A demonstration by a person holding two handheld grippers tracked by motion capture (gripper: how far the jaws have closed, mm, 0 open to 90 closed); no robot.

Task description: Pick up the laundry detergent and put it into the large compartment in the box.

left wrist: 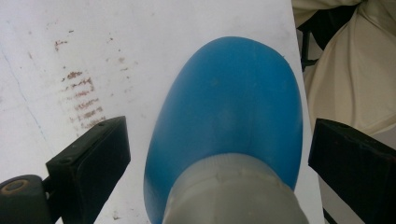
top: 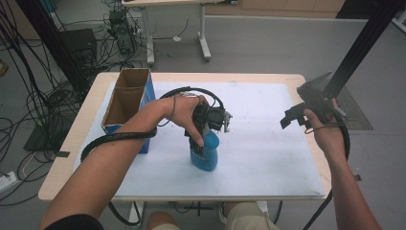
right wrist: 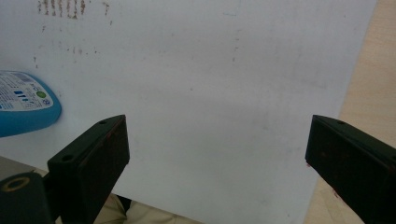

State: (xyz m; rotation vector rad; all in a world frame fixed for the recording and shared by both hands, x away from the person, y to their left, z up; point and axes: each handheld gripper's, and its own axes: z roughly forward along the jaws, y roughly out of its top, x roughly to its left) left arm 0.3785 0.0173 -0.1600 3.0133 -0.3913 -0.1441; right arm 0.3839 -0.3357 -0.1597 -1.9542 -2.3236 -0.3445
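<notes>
A blue plastic bottle (top: 207, 154) with a pale grey cap (left wrist: 233, 191) stands upright on the white mat (top: 268, 143) near the table's front middle. My left gripper (top: 210, 125) hangs straight above it, pointing down. In the left gripper view my left gripper (left wrist: 219, 161) is open, its jaws on either side of the bottle (left wrist: 229, 107) with gaps on both sides. My right gripper (top: 299, 112) is held in the air above the table's right edge. In the right gripper view my right gripper (right wrist: 217, 149) is open with only bare mat between the jaws, and the bottle's labelled side (right wrist: 23, 100) is at the left.
An open cardboard box (top: 127, 103) with blue sides stands at the mat's left edge, close to the left forearm. The wooden table rim (right wrist: 373, 93) runs just right of the mat. Cables and table legs lie on the floor behind.
</notes>
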